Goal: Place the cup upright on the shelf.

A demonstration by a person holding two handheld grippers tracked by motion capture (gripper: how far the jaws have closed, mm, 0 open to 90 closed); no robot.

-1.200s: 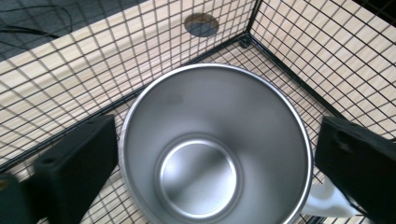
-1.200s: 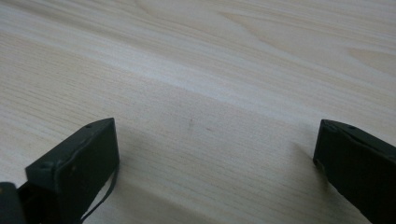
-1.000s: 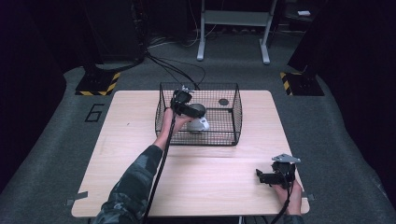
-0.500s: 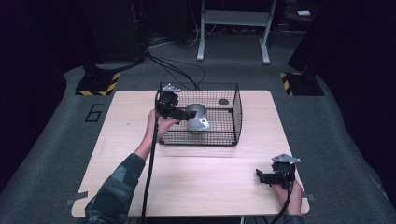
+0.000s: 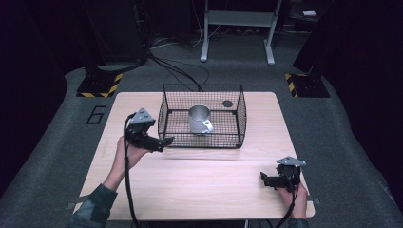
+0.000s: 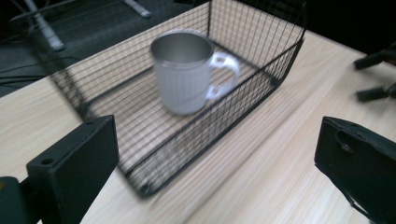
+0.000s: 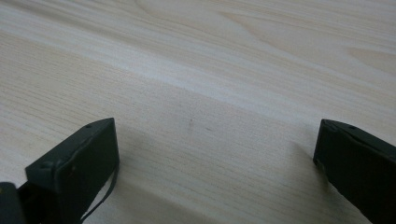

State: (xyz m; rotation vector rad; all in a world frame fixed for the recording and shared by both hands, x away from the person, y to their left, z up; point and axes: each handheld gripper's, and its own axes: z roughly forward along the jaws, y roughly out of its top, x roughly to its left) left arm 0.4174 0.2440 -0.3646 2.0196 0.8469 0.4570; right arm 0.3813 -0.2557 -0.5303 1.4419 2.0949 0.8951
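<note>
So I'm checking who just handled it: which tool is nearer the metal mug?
Left. The left tool sits just outside the wire basket's near-left corner, with the mug inside the basket. The right tool rests near the table's near-right corner, much farther away.

Overhead light falls brightly on the counter (image 5: 199, 185) while the room toward twelve o'clock sinks into darkness. The left gripper view smears with motion blur across the basket (image 6: 196, 140) and mug (image 6: 184, 74). The right gripper view is soft, with faint shadows beneath its tongs (image 7: 215, 172).
</note>
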